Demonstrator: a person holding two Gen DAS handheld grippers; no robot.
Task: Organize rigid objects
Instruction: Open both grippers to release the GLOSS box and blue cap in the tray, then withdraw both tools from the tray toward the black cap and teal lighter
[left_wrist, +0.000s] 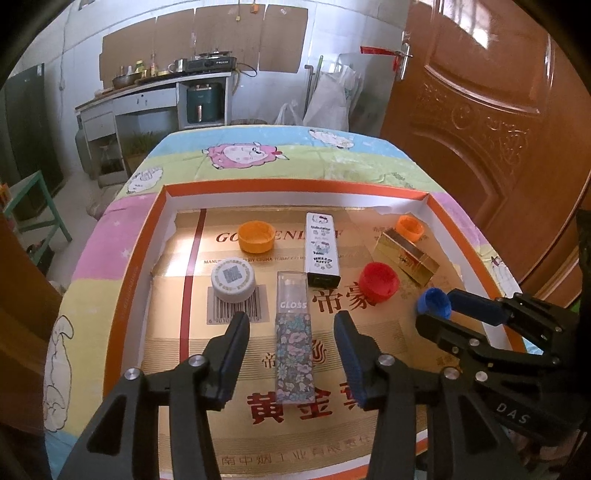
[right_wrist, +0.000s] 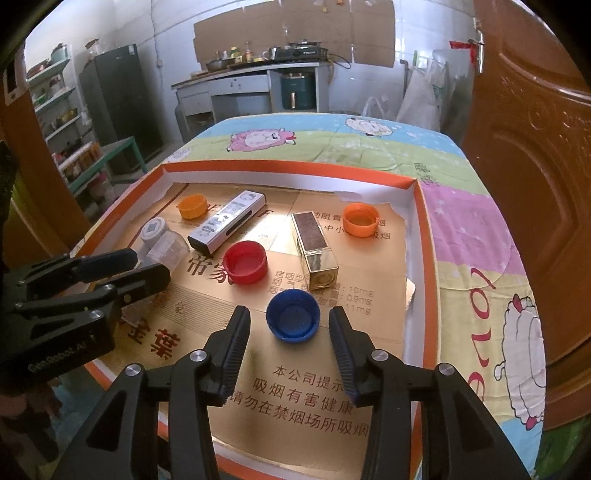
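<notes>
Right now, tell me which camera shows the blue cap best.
The right wrist view: the blue cap lies whole, open side up, between the right hand-held gripper fingers. The left wrist view shows it only sideways, partly hidden by a finger.

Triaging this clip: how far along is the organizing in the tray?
Done: nothing clearly grouped; caps and boxes lie mixed across the orange-rimmed cardboard tray. In hand: nothing gripped. The left gripper stands open around the floral lip-gloss box; the right gripper stands open around the blue plastic bottle cap. Left: red cap, two orange caps, white cap, Hello Kitty box, gold box.
</notes>
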